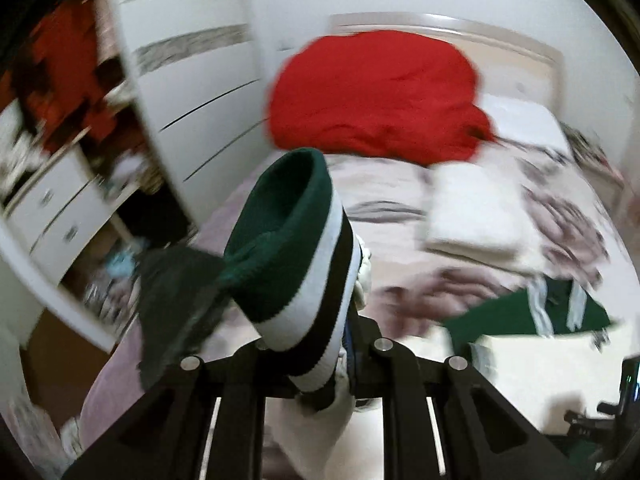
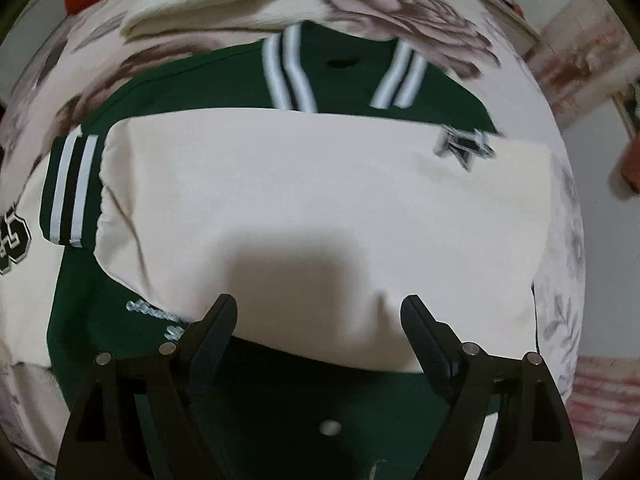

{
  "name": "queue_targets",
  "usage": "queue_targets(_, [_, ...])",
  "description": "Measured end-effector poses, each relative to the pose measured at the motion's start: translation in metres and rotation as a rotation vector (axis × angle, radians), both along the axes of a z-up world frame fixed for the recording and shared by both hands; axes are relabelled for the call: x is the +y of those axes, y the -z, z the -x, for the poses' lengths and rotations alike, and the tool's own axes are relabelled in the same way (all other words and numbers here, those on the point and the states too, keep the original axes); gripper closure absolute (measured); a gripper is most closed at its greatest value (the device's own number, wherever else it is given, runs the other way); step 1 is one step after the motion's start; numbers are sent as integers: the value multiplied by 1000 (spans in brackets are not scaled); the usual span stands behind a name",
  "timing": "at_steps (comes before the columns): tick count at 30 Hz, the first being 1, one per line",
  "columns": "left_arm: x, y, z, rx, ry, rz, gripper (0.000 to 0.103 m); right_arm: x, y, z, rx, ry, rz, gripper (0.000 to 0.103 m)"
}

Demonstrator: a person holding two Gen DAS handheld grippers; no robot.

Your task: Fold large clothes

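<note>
A green-and-cream jacket [image 2: 280, 200] is spread on the bed [image 2: 420, 32], 1 sleeve [image 2: 320, 208] folded across. Its other cuff [image 1: 296, 248] is clamped by the left gripper [image 1: 320, 364], pointing toward 12 o'clock; the right gripper [image 2: 320, 316] is held wide open, empty. Folding appears half done.

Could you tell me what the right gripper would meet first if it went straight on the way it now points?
Most likely the cream sleeve of the green varsity jacket on the bed. The right gripper is open, and the sleeve fills the view between and ahead of it. The remaining gap is unclear.
</note>
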State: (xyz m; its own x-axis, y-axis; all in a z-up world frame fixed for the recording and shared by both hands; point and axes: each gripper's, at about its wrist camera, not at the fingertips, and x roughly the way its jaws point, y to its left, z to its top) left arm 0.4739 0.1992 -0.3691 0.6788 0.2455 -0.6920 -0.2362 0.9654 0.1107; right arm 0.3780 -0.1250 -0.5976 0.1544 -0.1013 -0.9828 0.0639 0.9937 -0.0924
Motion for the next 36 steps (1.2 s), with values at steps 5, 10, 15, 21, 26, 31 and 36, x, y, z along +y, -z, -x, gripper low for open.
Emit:
queue_targets(5, [-152,6,-16,42,187,6,91,-74,-12,-34,18,121,-93,18])
queue_targets(10, [-310,37,-29,111,374,12,91,-173,-10,7,91,196,-91,18])
queue_targets(15, [-430,85,-38,219,502,19,91,-258,-4,68,148,276,-87,18])
queue_targets(21, [-488,156,-46,417,535,-18,86,-336,3,106,185,356,-136,18])
queue_targets(26, [-476,138,-36,389,569,80,11,-380,-8,120,141,360,-381,18])
queue_targets(31, [-412,90,-17,263,487,44,11,-369,-31,101,143,210,-555,17])
queue_targets(36, [-271,97,-37,343,179,-55,11,-347,-32,38,125,184,-650,17])
